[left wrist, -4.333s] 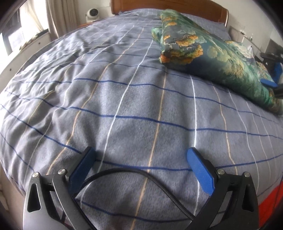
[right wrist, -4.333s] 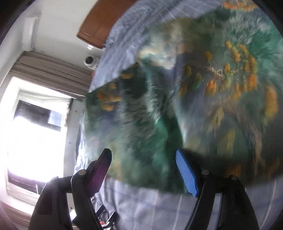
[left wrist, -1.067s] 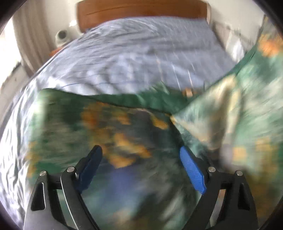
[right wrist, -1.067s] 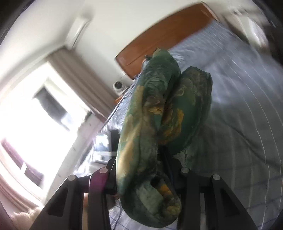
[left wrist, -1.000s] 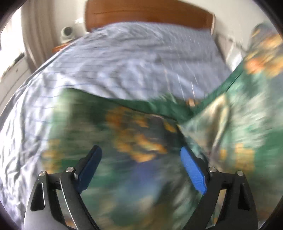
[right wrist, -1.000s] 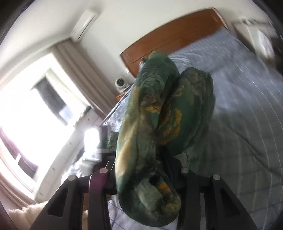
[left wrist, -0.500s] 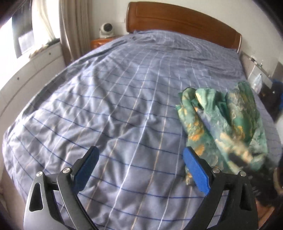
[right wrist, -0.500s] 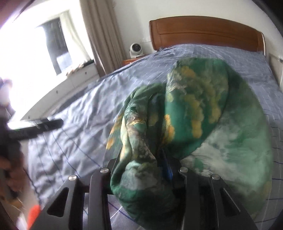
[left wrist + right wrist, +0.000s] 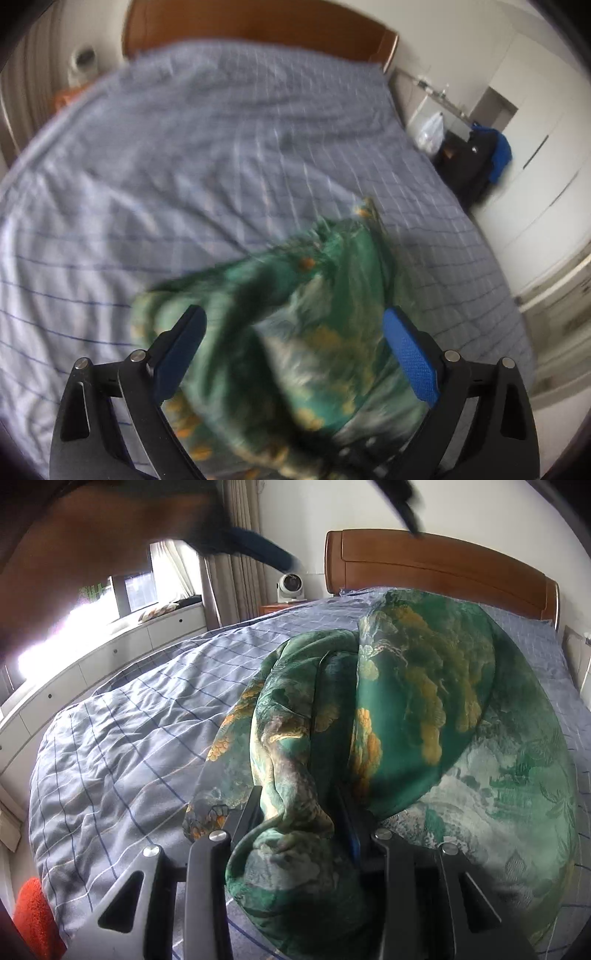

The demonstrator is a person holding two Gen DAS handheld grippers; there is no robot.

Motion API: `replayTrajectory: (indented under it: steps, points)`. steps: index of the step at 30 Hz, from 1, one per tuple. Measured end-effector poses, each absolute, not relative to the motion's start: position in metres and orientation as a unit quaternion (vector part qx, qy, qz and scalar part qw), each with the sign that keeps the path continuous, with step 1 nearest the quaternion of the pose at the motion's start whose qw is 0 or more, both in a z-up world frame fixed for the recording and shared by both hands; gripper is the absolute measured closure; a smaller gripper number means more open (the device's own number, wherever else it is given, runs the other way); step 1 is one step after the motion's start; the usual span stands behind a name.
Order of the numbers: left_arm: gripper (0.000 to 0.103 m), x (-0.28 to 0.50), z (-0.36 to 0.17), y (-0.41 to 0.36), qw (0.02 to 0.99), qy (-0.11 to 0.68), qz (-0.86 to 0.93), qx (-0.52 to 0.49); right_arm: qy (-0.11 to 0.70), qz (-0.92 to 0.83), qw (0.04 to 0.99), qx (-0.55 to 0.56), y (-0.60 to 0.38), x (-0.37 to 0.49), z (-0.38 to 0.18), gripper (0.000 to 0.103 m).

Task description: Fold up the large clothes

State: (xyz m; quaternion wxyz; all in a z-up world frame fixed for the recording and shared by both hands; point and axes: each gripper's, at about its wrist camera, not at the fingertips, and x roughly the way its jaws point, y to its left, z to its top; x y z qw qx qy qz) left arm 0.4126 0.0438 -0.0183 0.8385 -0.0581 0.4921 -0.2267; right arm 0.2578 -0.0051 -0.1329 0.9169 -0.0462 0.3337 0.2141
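A large green garment (image 9: 424,709) with orange and pale print lies bunched on the blue checked bed cover (image 9: 129,738). My right gripper (image 9: 299,812) is shut on a thick roll of its cloth, which bulges out over both fingers and hides the pads. In the left wrist view the same garment (image 9: 314,332) is blurred, lying below and between the fingers. My left gripper (image 9: 291,350) hovers above it, its blue pads (image 9: 410,354) wide apart and touching nothing. The blurred left gripper (image 9: 258,550) and a forearm cross the top of the right wrist view.
A wooden headboard (image 9: 443,565) closes the far end of the bed. A small white fan (image 9: 291,587) stands on a bedside table by the curtains. White drawers (image 9: 110,653) run under the window. A dark bag with blue cloth (image 9: 484,162) and white wardrobes stand at the bed's right.
My right gripper came down with the garment, which now rests on the bed. My left gripper swung right and now hangs over the garment, still open.
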Motion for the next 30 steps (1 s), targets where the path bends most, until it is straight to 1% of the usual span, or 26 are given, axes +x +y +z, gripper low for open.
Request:
replayTrajectory:
  steps: [2, 3, 4, 6, 7, 8, 10, 12, 14, 16, 20, 23, 25, 26, 28, 30]
  points:
    - [0.010, 0.423, -0.039, 0.029, 0.820, 0.522, -0.230, -0.050, 0.328, 0.216, 0.919, -0.047, -0.007, 0.256, -0.133, 0.065]
    - [0.028, 0.424, -0.047, 0.026, 0.821, 0.525, -0.221, -0.036, 0.326, 0.217, 0.919, -0.048, -0.007, 0.255, -0.133, 0.065]
    - [0.058, 0.424, -0.055, 0.022, 0.820, 0.530, -0.217, -0.018, 0.324, 0.219, 0.919, -0.050, -0.008, 0.254, -0.132, 0.065]
    - [0.071, 0.425, -0.069, 0.020, 0.815, 0.538, -0.216, -0.013, 0.319, 0.223, 0.920, -0.053, -0.009, 0.252, -0.131, 0.065]
    - [0.078, 0.423, -0.072, 0.024, 0.815, 0.538, -0.216, -0.012, 0.317, 0.224, 0.920, -0.055, -0.013, 0.248, -0.129, 0.062]
    - [0.080, 0.422, -0.074, 0.025, 0.815, 0.537, -0.216, -0.009, 0.317, 0.230, 0.918, -0.056, -0.015, 0.245, -0.127, 0.061]
    - [0.084, 0.416, -0.075, 0.028, 0.822, 0.529, -0.210, 0.013, 0.314, 0.249, 0.914, -0.058, -0.018, 0.236, -0.120, 0.054]
    - [0.086, 0.410, -0.078, 0.030, 0.831, 0.518, -0.200, 0.035, 0.311, 0.274, 0.909, -0.047, -0.029, 0.221, -0.107, 0.052]
    - [0.087, 0.408, -0.079, 0.038, 0.837, 0.512, -0.191, 0.037, 0.303, 0.287, 0.909, -0.021, -0.048, 0.208, -0.089, 0.048]
    - [0.088, 0.408, -0.082, 0.052, 0.839, 0.511, -0.187, 0.022, 0.291, 0.291, 0.911, 0.022, -0.078, 0.200, -0.071, 0.042]
    - [0.088, 0.410, -0.088, 0.084, 0.839, 0.513, -0.178, -0.015, 0.282, 0.205, 0.934, 0.080, -0.152, 0.220, -0.052, 0.042]
    - [0.088, 0.410, -0.091, 0.103, 0.839, 0.515, -0.171, -0.041, 0.324, 0.161, 0.927, 0.101, -0.184, 0.261, -0.066, 0.042]
    - [0.088, 0.412, -0.092, 0.111, 0.842, 0.511, -0.165, -0.047, 0.340, 0.158, 0.923, 0.092, -0.182, 0.277, -0.076, 0.042]
    - [0.088, 0.413, -0.093, 0.114, 0.843, 0.511, -0.162, -0.049, 0.335, 0.166, 0.924, 0.076, -0.168, 0.280, -0.078, 0.042]
    - [0.088, 0.417, -0.097, 0.123, 0.848, 0.509, -0.143, -0.040, 0.338, 0.174, 0.924, 0.032, -0.136, 0.283, -0.081, 0.041]
    - [0.088, 0.420, -0.103, 0.136, 0.847, 0.512, -0.132, -0.053, 0.348, 0.162, 0.923, -0.012, -0.104, 0.286, -0.089, 0.040]
